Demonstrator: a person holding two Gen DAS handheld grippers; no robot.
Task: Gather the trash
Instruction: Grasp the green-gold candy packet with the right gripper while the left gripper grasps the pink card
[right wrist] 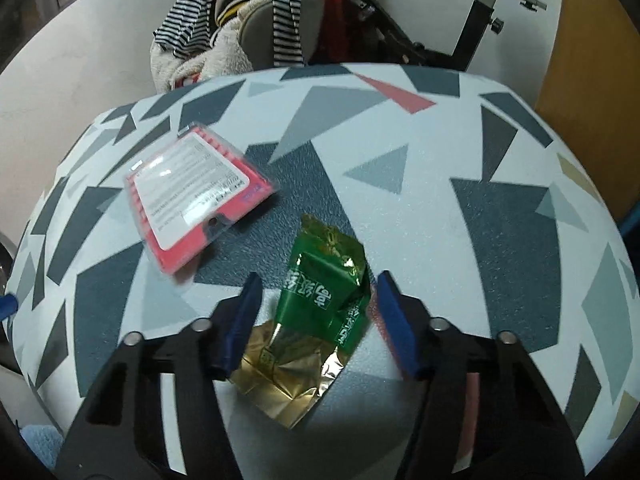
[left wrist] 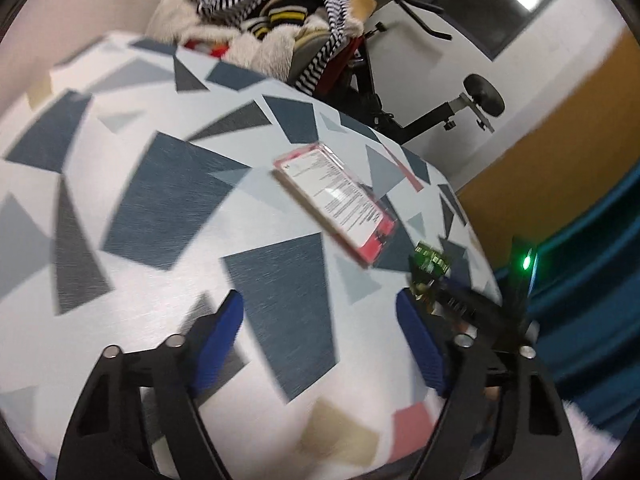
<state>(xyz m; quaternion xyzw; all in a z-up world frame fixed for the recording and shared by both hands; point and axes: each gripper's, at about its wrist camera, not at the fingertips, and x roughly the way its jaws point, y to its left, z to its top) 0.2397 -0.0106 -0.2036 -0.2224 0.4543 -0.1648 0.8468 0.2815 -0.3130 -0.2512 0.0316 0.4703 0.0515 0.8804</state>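
The left gripper (left wrist: 320, 344) hangs spread and empty over the patterned bench (left wrist: 120, 200), the pink pack (left wrist: 336, 196) lying ahead of it. The right gripper (right wrist: 318, 312) straddles the green wrapper (right wrist: 324, 300), pads not yet pressing. The pickup is in hand; next, I judge, the right gripper must pinch the wrapper and lift it.

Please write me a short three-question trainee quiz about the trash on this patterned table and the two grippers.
1. True or false: the green and gold wrapper lies between the right gripper fingers.
2. Which item lies ahead of the left gripper: A) a bottle, B) the red blister pack, C) a cup?
3. Fill in: behind the patterned table sits a pile of ____.

Key: 1 true; 2 B; 3 clothes.
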